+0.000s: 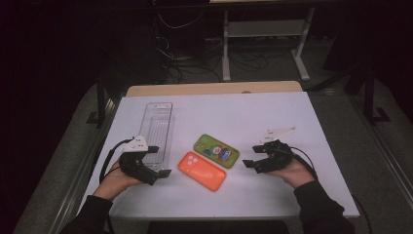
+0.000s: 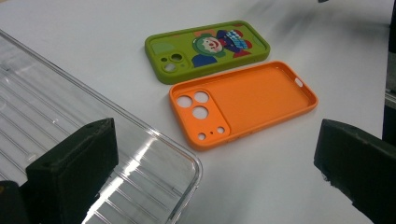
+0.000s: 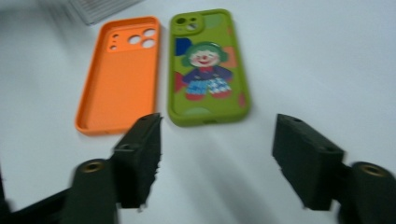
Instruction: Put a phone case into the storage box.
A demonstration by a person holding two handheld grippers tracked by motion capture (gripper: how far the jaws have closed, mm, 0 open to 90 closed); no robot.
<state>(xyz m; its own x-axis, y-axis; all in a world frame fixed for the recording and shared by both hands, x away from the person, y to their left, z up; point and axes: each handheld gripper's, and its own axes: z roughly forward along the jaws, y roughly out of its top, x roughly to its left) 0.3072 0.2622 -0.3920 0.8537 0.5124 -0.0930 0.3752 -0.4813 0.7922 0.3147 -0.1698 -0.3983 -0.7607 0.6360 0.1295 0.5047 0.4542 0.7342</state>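
An orange phone case (image 1: 202,170) lies hollow side up in the middle of the white table (image 1: 272,112). A green phone case (image 1: 216,150) with a clown picture lies just behind it, almost touching. My left gripper (image 1: 159,161) is open and empty, left of the orange case and over the near end of a clear plastic tray (image 1: 158,129). My right gripper (image 1: 252,156) is open and empty, right of both cases. The left gripper view has the orange case (image 2: 247,100), green case (image 2: 205,49) and tray (image 2: 70,121) ahead of the left gripper (image 2: 217,140). The right gripper (image 3: 219,135) faces the orange case (image 3: 121,74) and green case (image 3: 205,70).
The tray is long, ribbed and holds nothing, lying front to back on the table's left. Behind the white surface runs a wooden table edge (image 1: 214,88), then a desk frame (image 1: 265,29) and cables (image 1: 195,63) on the floor. Bare white table spreads at back and right.
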